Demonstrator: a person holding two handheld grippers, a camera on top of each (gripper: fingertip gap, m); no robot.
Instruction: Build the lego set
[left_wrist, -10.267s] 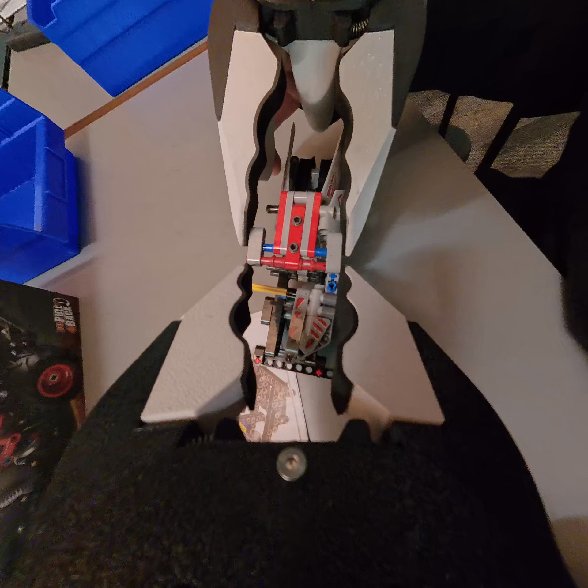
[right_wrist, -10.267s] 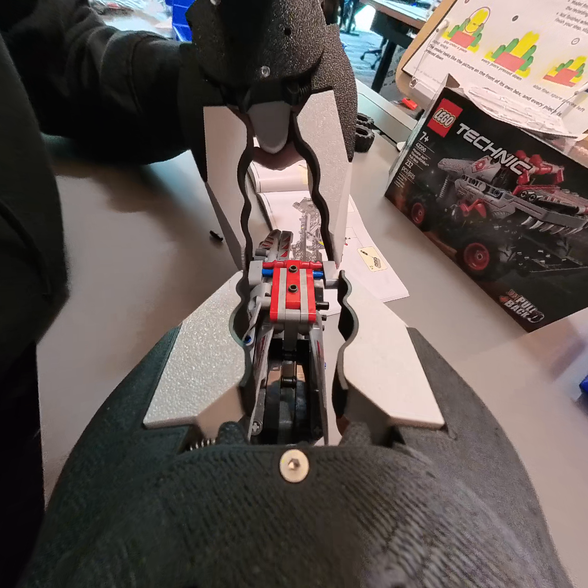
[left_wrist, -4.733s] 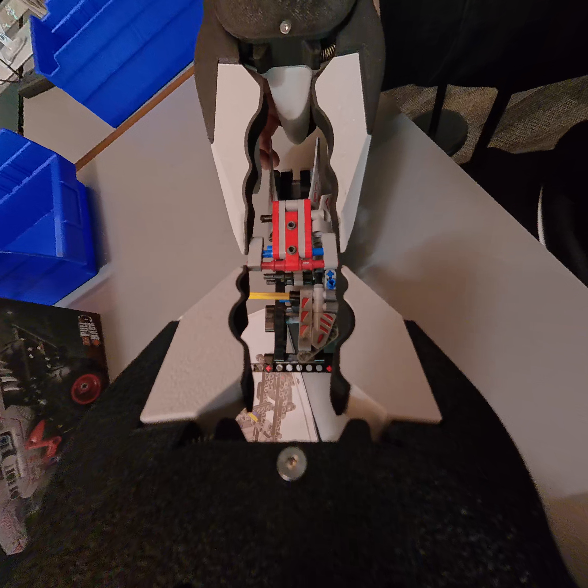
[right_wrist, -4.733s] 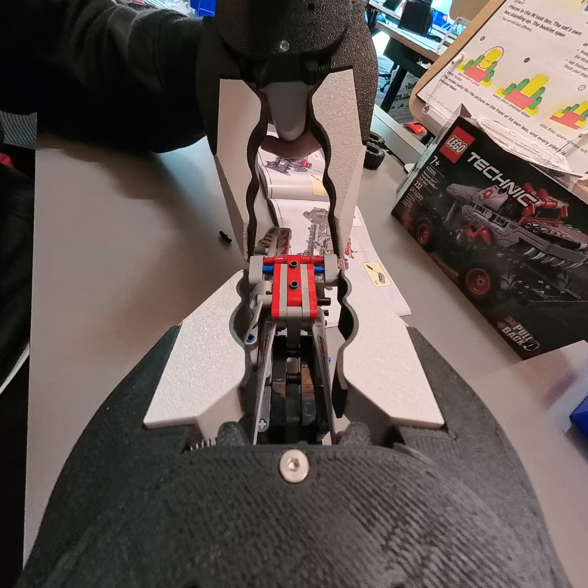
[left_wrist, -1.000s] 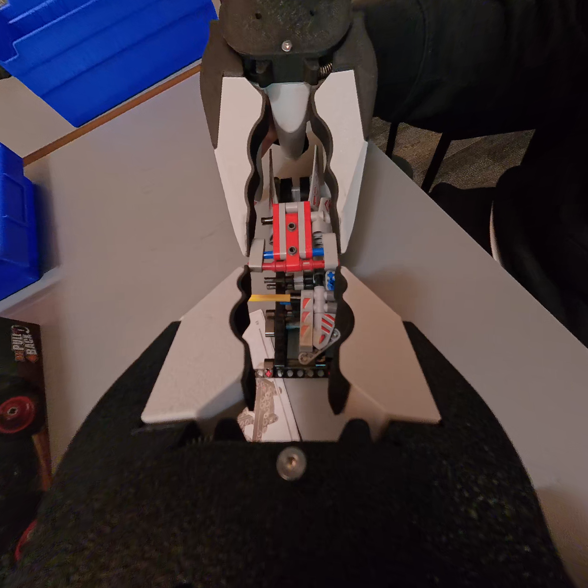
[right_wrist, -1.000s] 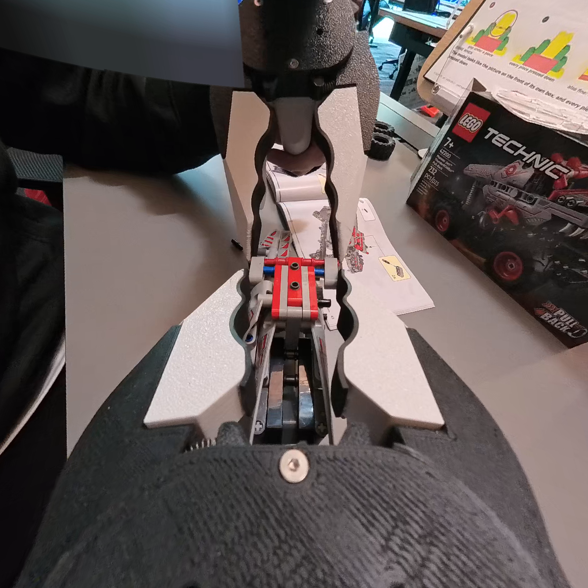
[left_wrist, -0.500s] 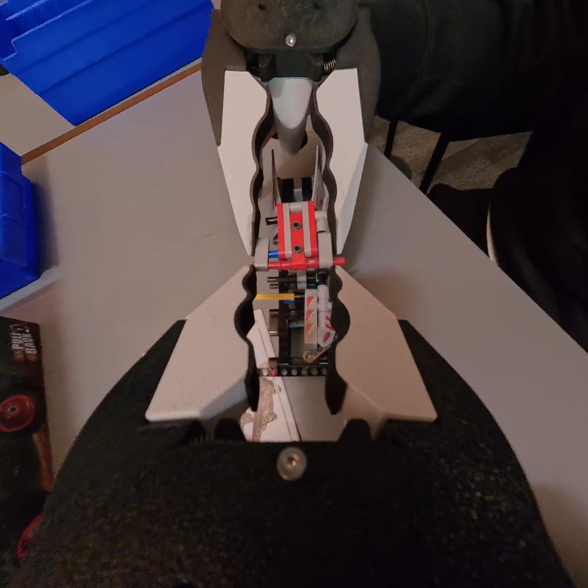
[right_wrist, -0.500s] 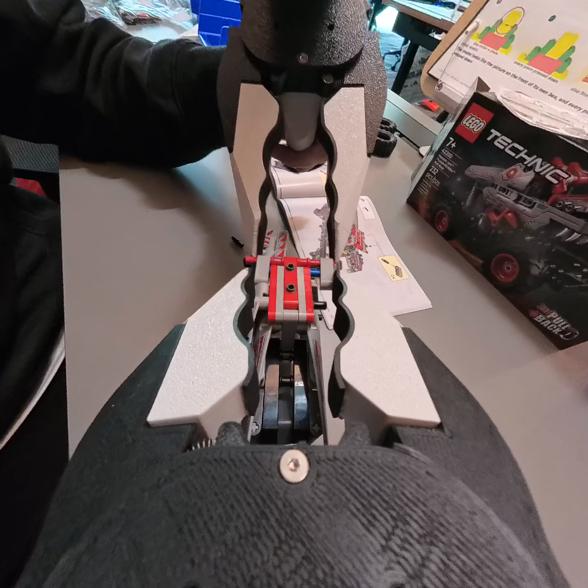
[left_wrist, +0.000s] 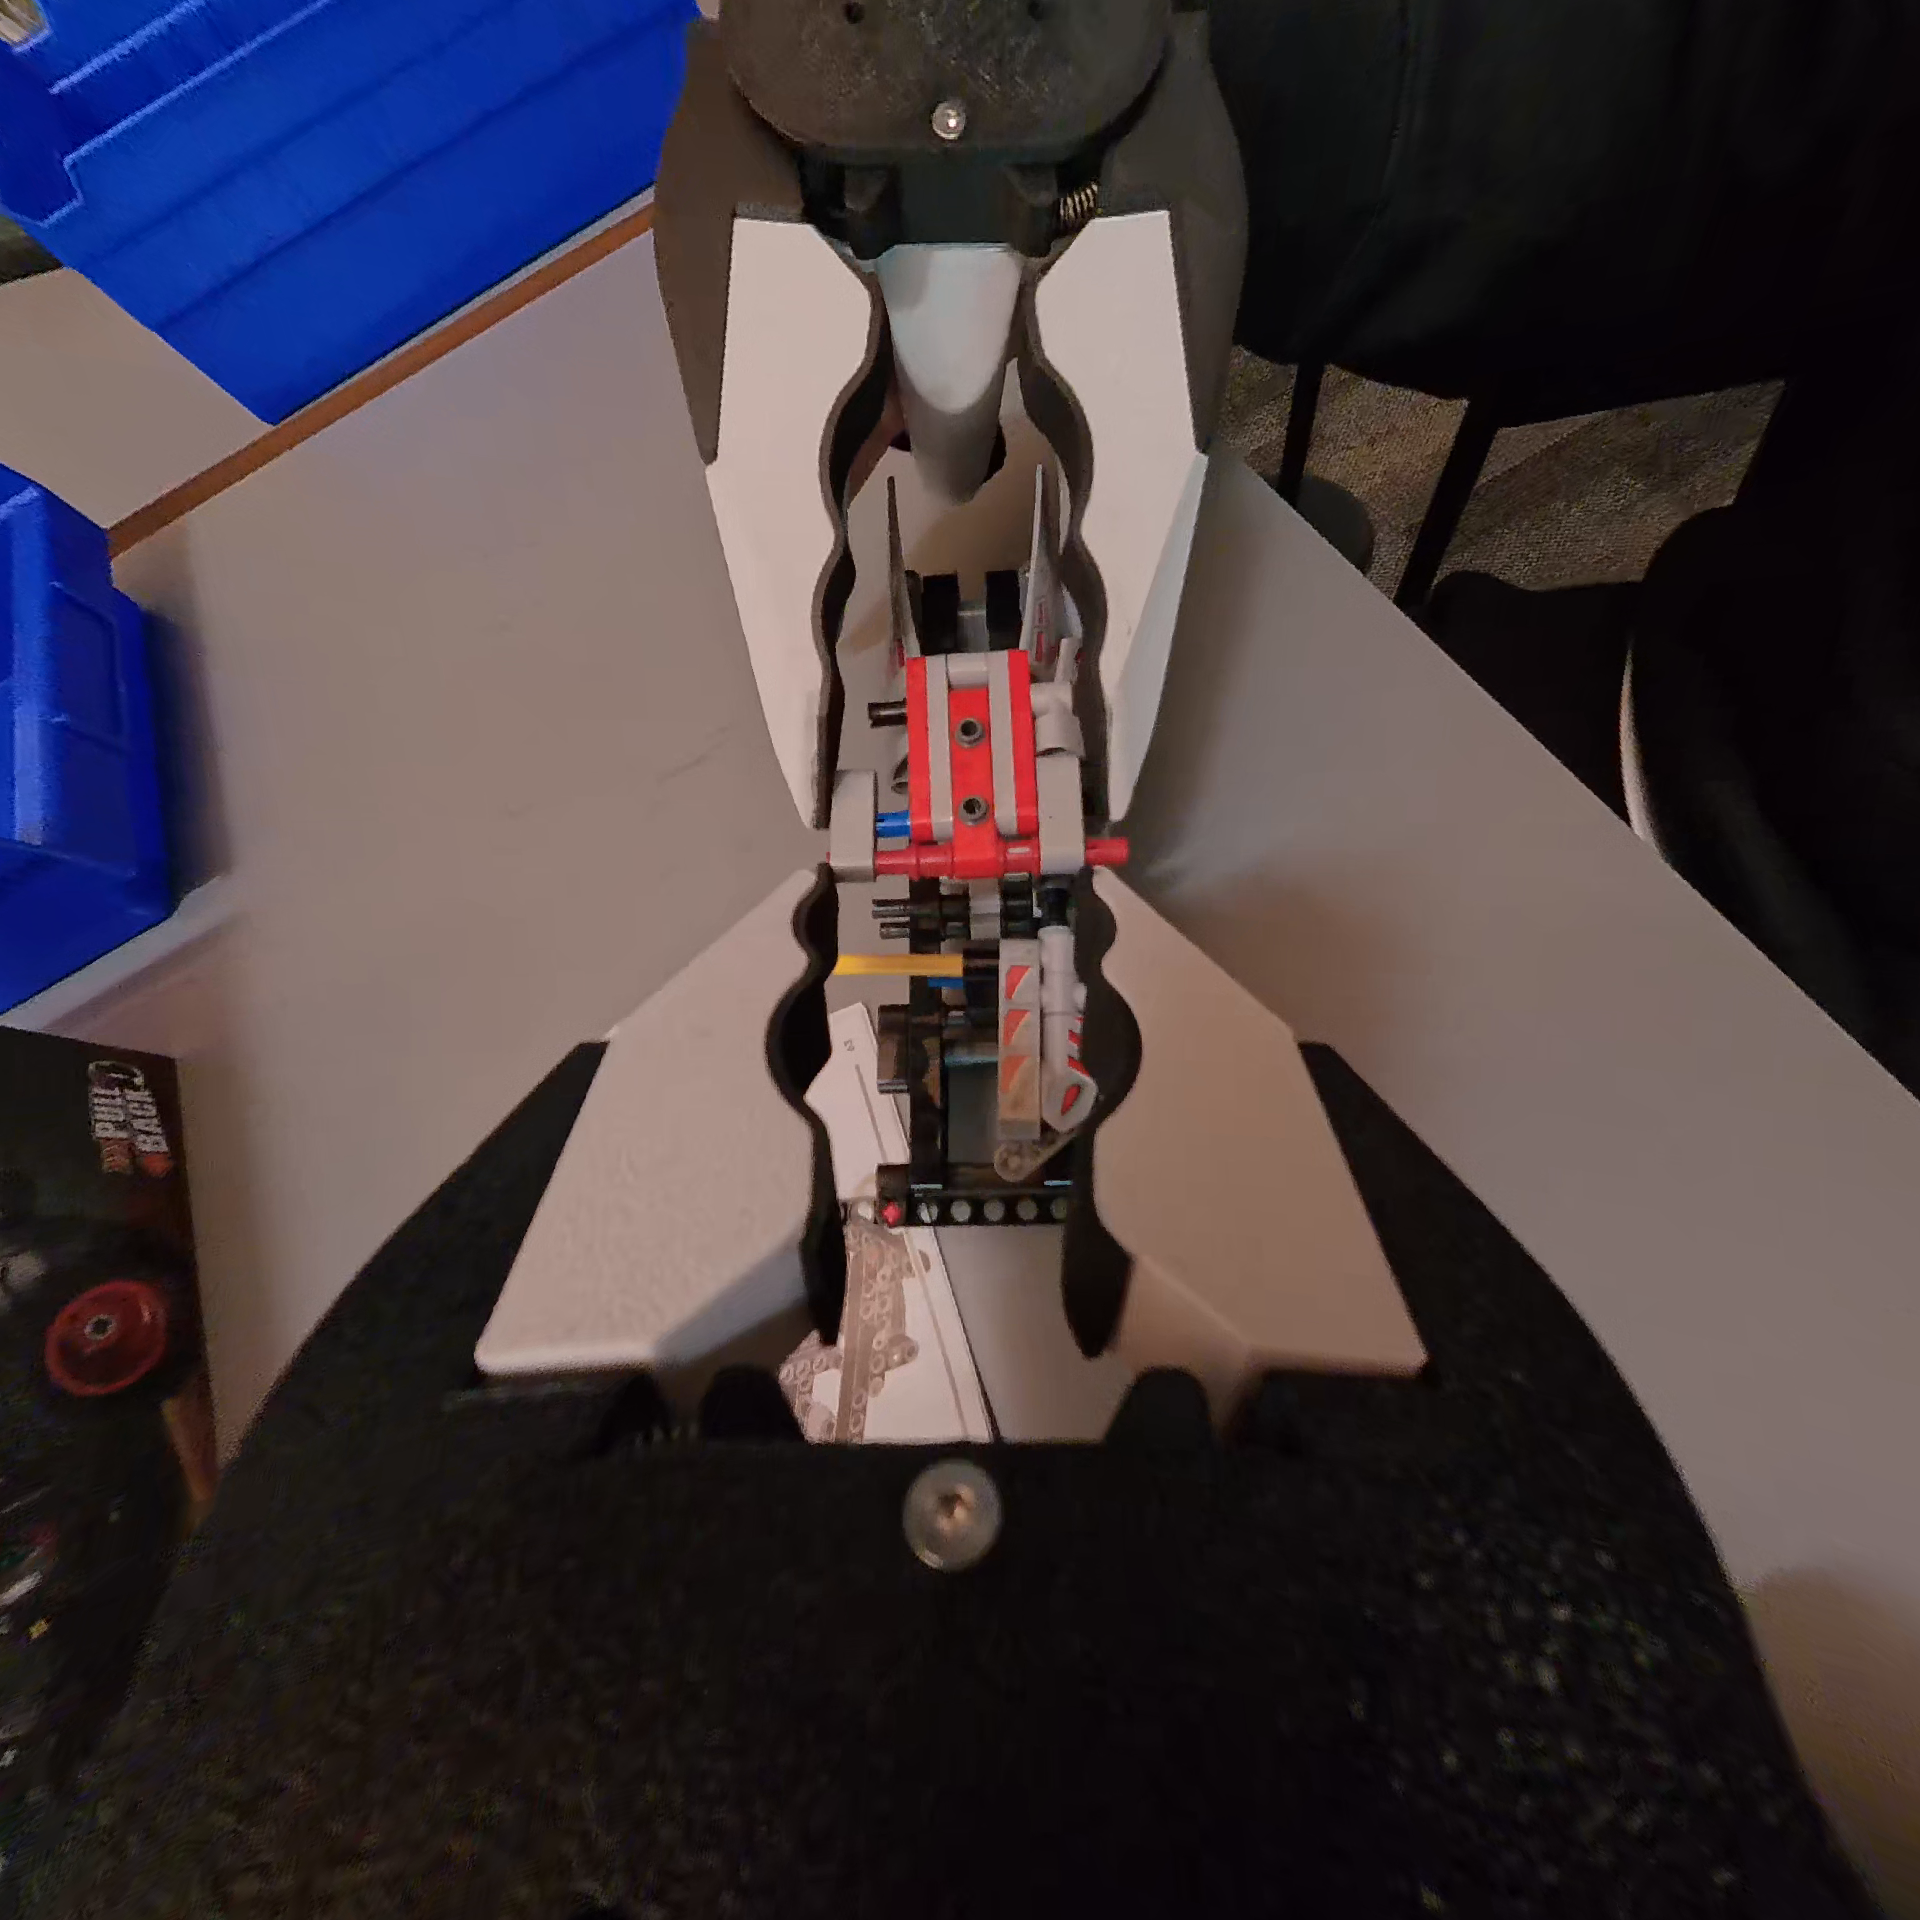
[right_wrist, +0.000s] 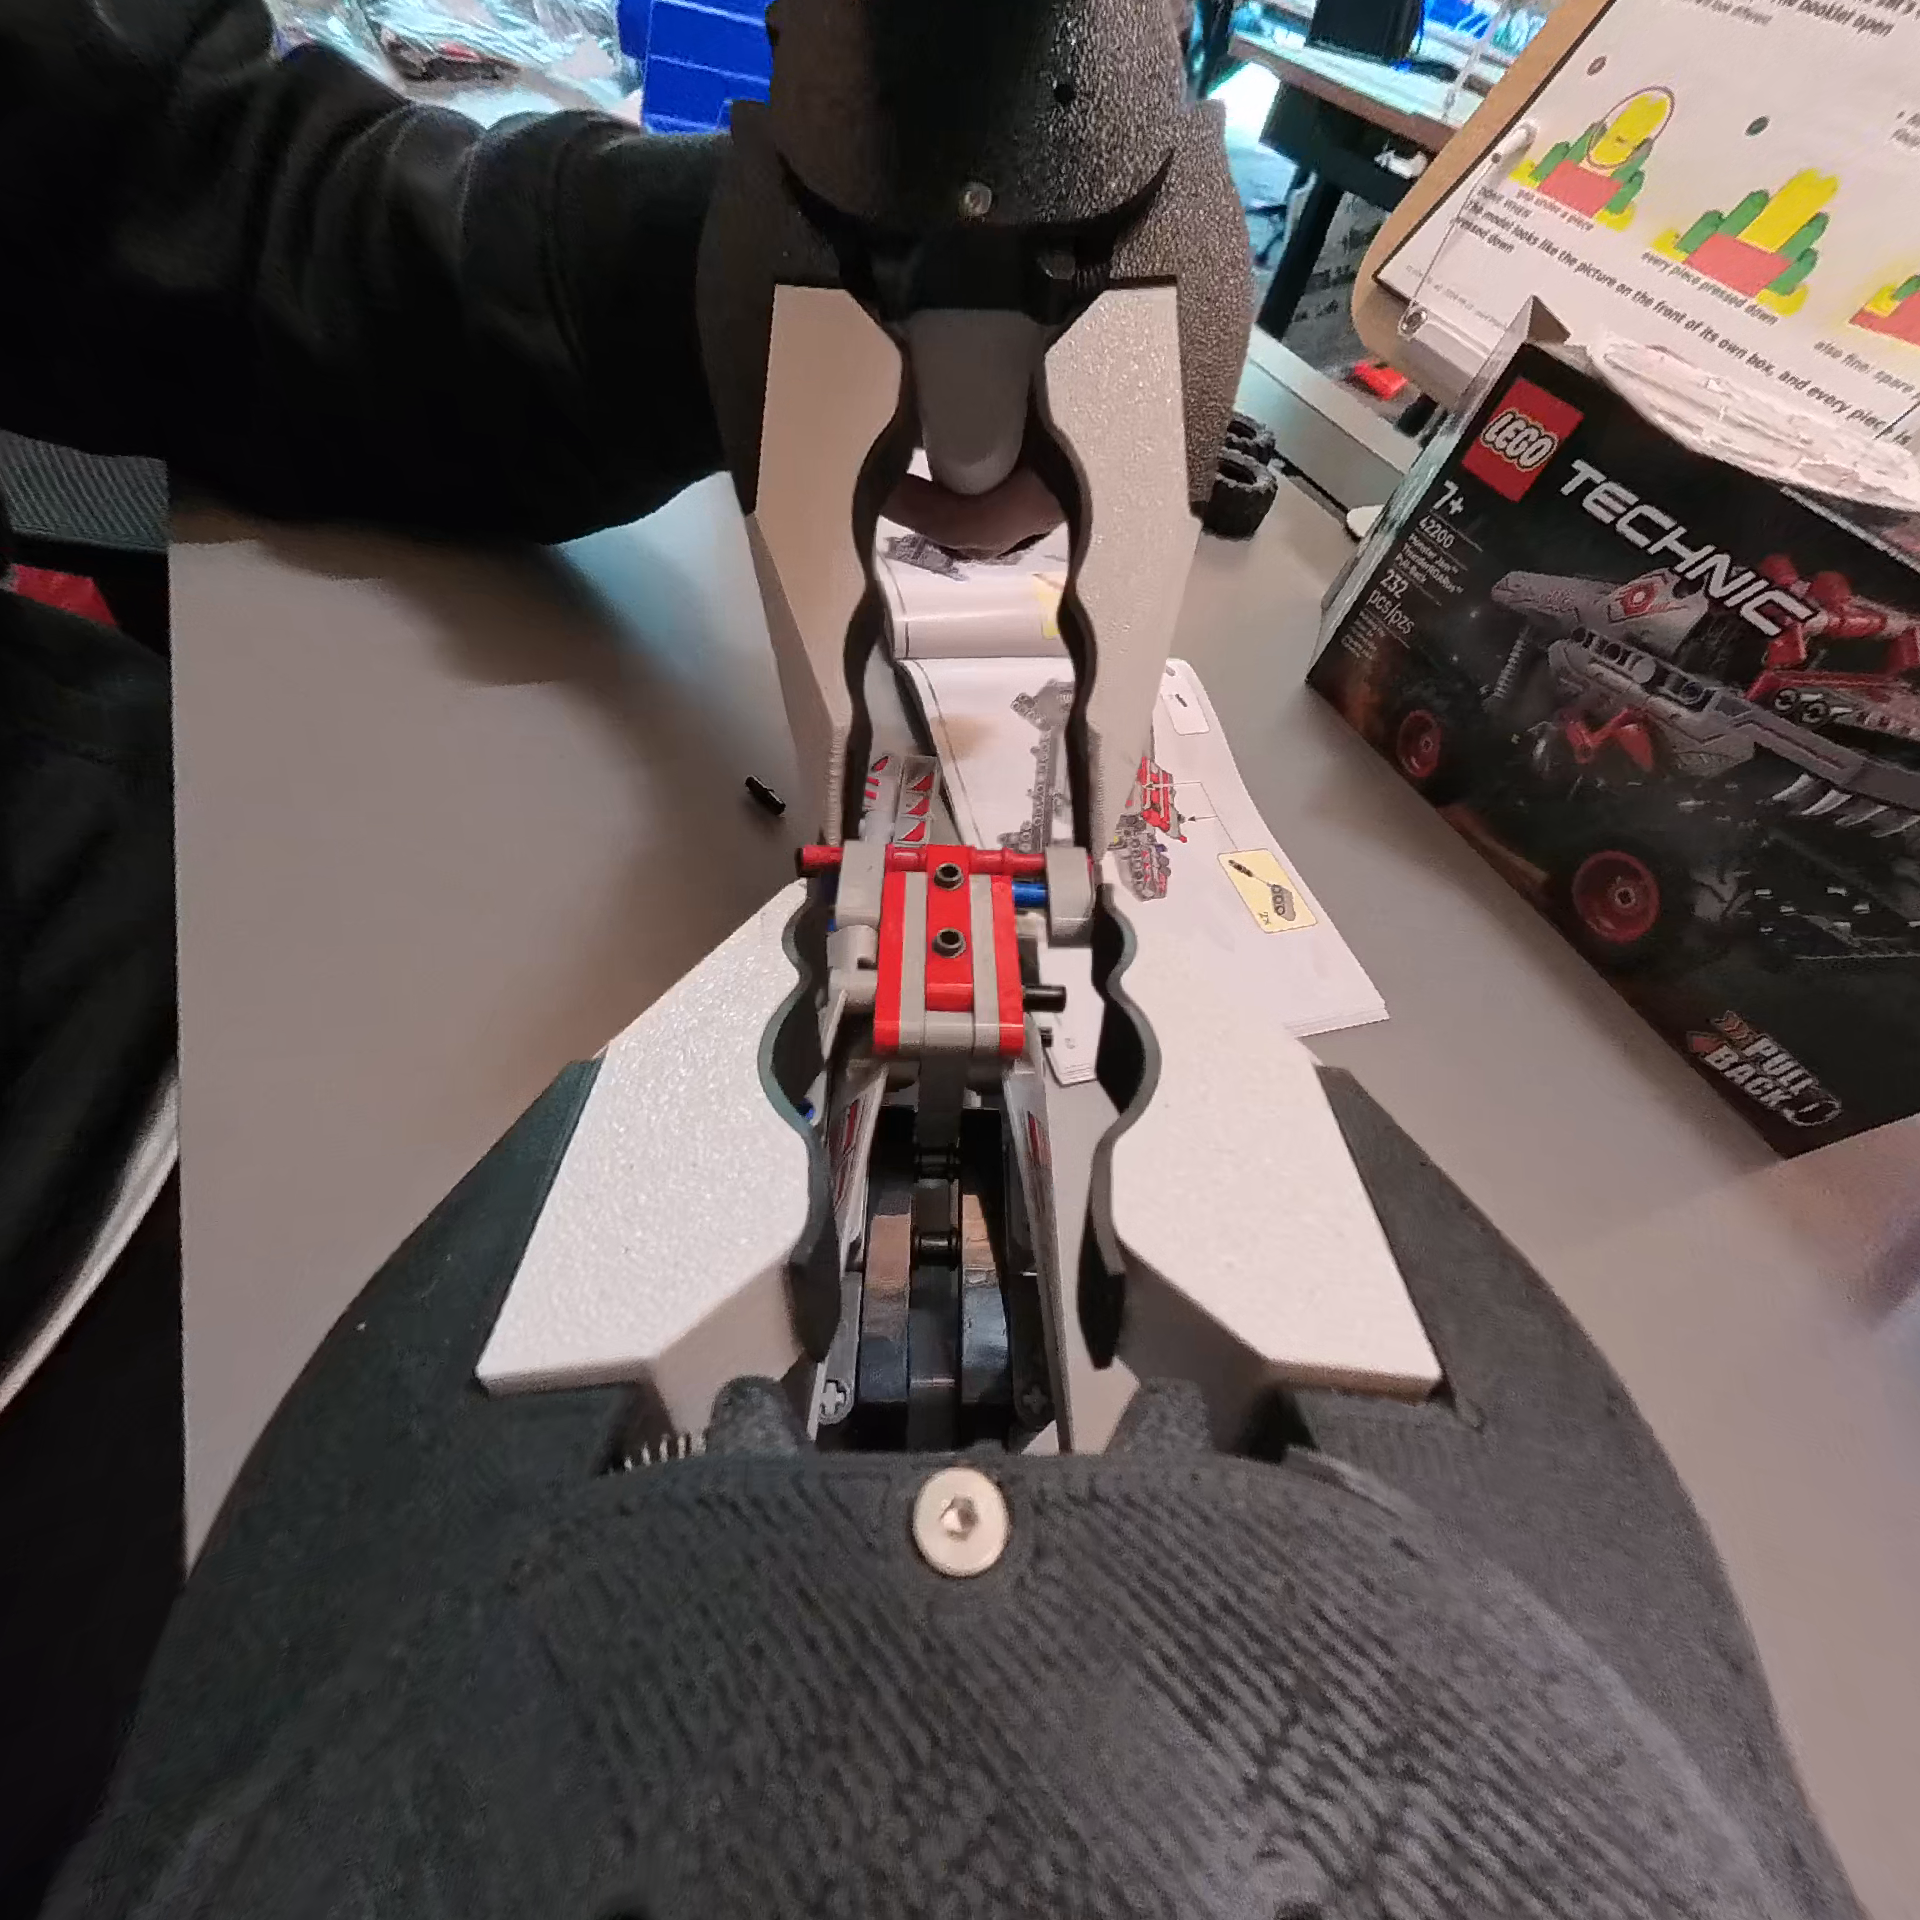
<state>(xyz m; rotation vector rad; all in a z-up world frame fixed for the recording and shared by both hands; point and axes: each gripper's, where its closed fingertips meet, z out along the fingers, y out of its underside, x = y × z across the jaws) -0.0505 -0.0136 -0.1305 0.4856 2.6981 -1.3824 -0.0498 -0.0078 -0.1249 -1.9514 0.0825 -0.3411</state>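
At frame centre: my left gripper (left_wrist: 961, 894) and right gripper (right_wrist: 961, 914) clamp the red-and-grey Technic truck chassis (left_wrist: 971, 769).
Red axle (left_wrist: 997, 858): push straight, squeeze evenly.

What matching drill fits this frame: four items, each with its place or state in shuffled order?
Items:
1 model
2 booklet
3 box
4 black pin

Places or states:
A lies open on the table
B loose on the table, left of the grippers
C held between both grippers
D stands at the right

Pairs: 1-C, 2-A, 3-D, 4-B
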